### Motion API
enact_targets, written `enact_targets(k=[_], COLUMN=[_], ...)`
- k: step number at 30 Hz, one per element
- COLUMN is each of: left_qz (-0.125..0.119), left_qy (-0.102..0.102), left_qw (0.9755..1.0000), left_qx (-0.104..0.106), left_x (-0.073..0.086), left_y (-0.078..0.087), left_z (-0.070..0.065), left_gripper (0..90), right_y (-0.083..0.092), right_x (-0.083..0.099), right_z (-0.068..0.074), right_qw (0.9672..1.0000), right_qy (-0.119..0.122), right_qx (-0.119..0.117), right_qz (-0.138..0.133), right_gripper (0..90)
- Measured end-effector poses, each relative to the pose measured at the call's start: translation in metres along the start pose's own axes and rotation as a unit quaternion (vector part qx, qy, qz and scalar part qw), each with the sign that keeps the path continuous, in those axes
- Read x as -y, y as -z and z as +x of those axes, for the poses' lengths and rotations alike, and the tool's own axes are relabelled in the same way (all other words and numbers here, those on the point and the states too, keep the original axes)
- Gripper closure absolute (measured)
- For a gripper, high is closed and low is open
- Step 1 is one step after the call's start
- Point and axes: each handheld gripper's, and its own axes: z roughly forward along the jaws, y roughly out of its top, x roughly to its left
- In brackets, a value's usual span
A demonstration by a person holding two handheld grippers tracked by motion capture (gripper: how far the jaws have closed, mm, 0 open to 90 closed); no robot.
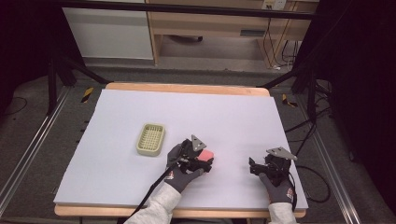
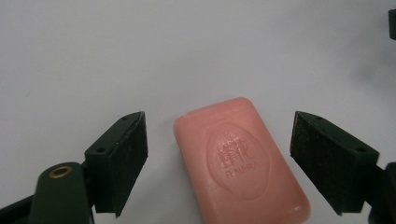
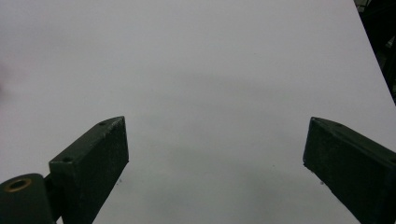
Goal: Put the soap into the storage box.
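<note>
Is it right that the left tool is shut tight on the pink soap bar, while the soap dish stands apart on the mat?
Not quite. In the left gripper view the left tool is open: the pink soap bar lies between its jaws with a gap on each side. The soap dish does stand apart on the mat.

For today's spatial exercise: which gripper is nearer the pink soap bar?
Left. The left gripper straddles the soap bar, jaws open beside it; the right gripper sits apart.
</note>
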Motion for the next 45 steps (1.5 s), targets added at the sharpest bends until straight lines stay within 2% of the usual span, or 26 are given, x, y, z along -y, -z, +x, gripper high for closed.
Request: enact_targets(k=[19, 36, 45], left_qz=[0.028, 0.039, 0.048], left_qy=[-0.01, -0.009, -0.014], left_qw=[0.9996, 0.9992, 0.9987], left_qx=[-0.005, -0.006, -0.007], left_x=[0.003, 0.006, 0.007], left_y=[-0.015, -0.018, -0.018], left_z=[-0.006, -0.008, -0.009], left_gripper=[18.3, 24.5, 33.8], right_y=[0.0, -0.001, -0.001], right_x=[0.0, 0.0, 0.0], right_z=[0.0, 0.0, 0.0], right_qw=[1.0, 1.0, 1.0], right_qy=[-0.001, 0.0, 0.0], right_qx=[0.0, -0.001, -0.001], right_qz=[0.004, 0.006, 0.007], right_gripper=[7.1, 7.1, 7.1])
